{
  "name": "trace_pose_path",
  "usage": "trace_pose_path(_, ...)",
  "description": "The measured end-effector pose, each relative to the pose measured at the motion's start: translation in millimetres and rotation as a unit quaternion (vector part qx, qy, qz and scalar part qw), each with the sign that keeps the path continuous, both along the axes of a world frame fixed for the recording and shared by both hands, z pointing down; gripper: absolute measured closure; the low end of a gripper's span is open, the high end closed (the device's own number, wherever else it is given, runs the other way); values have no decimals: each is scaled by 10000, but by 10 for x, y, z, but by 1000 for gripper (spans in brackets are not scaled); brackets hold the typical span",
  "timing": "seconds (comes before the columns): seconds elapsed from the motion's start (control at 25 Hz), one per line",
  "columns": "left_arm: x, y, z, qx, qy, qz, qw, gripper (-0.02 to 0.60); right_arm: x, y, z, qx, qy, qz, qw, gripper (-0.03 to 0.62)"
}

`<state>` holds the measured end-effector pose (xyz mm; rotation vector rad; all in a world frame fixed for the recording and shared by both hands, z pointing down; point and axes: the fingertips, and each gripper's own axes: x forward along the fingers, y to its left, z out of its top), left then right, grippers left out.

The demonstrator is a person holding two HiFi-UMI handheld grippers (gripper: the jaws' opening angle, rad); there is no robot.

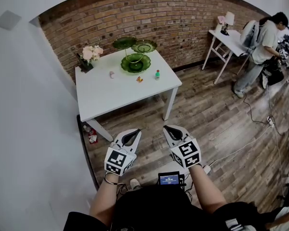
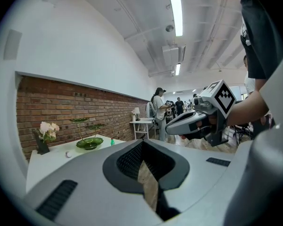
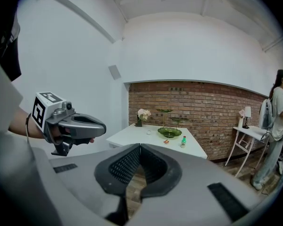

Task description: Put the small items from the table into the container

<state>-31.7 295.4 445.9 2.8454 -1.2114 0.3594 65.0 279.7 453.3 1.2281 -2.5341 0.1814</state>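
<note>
A white table point(image 1: 116, 93) stands ahead by the brick wall. On it sit a green tiered dish point(image 1: 135, 62), a small white item point(image 1: 111, 74), an orange item point(image 1: 139, 79) and a small green bottle point(image 1: 157, 74). Both grippers hover over the wooden floor, well short of the table. My left gripper point(image 1: 138, 131) and right gripper point(image 1: 166, 127) are shut with nothing between the jaws. The right gripper view shows the dish point(image 3: 170, 132), the bottle point(image 3: 183, 141) and the orange item point(image 3: 166, 141) far off. The left gripper view shows the dish point(image 2: 89, 143) and bottle point(image 2: 112, 141).
A vase of pale flowers point(image 1: 90, 54) stands at the table's back left corner. Small objects point(image 1: 90, 133) lie on the floor by the table's near leg. A person point(image 1: 261, 49) stands at a second white table point(image 1: 225, 39) at the right. Cables and a power strip point(image 1: 271, 121) cross the floor.
</note>
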Motion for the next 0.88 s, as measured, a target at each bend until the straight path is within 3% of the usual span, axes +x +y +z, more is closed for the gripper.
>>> trace_pose_path(0.24, 60, -67, -13, -127, 299, -179, 9993, 574, 140, -12, 45, -20, 40, -21, 10000, 579)
trace_pose_path(0.56, 267, -129, 7, -179, 317, -458, 9983, 574, 461, -119, 147, -120, -59, -124, 9998, 579)
trace_pose_path(0.88, 177, -401, 218, -345, 139, -637, 9973, 574, 499, -383, 313, -274, -116, -163, 9994, 579)
